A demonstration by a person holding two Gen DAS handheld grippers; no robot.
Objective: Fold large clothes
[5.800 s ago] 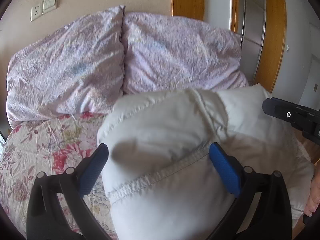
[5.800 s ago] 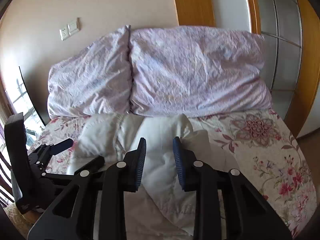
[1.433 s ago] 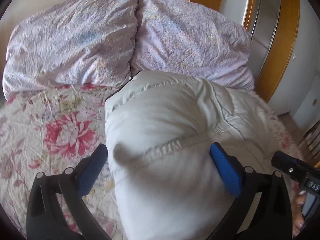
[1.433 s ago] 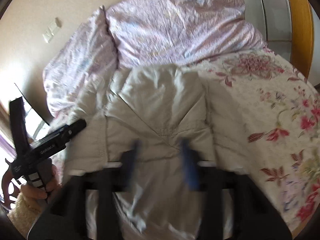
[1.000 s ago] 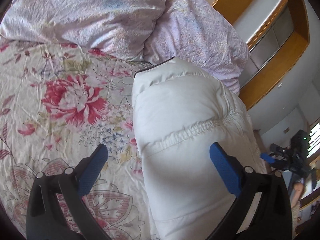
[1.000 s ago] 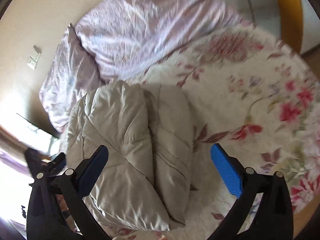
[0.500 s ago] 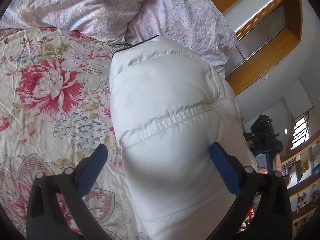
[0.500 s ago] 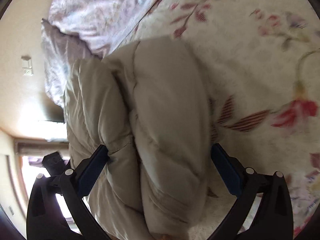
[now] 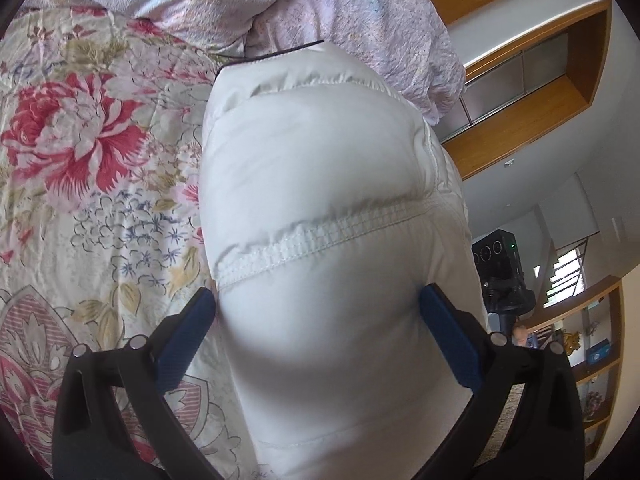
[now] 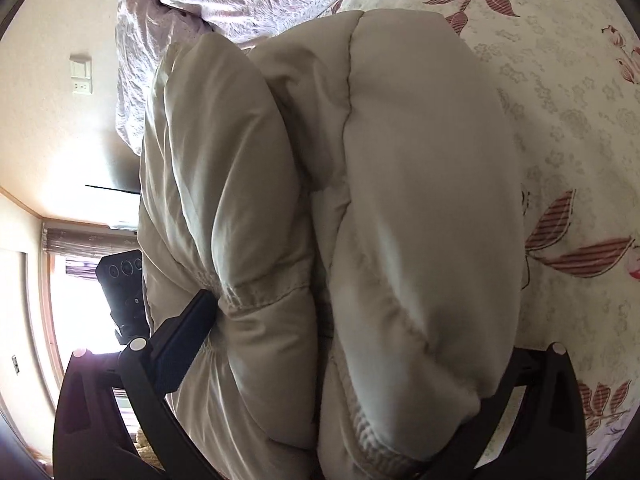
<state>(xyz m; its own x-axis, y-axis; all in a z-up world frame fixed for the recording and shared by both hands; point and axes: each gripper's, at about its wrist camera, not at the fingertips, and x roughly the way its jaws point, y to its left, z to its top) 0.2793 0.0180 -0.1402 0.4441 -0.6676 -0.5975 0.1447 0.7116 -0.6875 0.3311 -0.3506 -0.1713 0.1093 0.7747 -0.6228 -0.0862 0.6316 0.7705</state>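
A puffy off-white padded jacket (image 9: 320,184) lies folded into a thick bundle on the floral bedspread (image 9: 80,168). My left gripper (image 9: 320,332) is spread wide, its blue pads (image 9: 188,336) pressing both sides of the bundle's near end. In the right wrist view the same jacket (image 10: 360,200) shows as two stacked rolls. My right gripper (image 10: 352,344) is also spread wide around it; its left pad (image 10: 188,340) presses the seam and its right pad is hidden behind the fabric.
Two lilac pillows (image 9: 320,0) lie at the head of the bed. A wooden wardrobe frame (image 9: 540,92) and shelves stand to the right. The other gripper's body shows beyond the jacket (image 9: 500,268). A bright window (image 10: 72,312) is at left.
Both grippers have tilted and pushed in closer onto the folded jacket. The right gripper opened wide about a second ago and now straddles the bundle, squeezing it from the opposite side.
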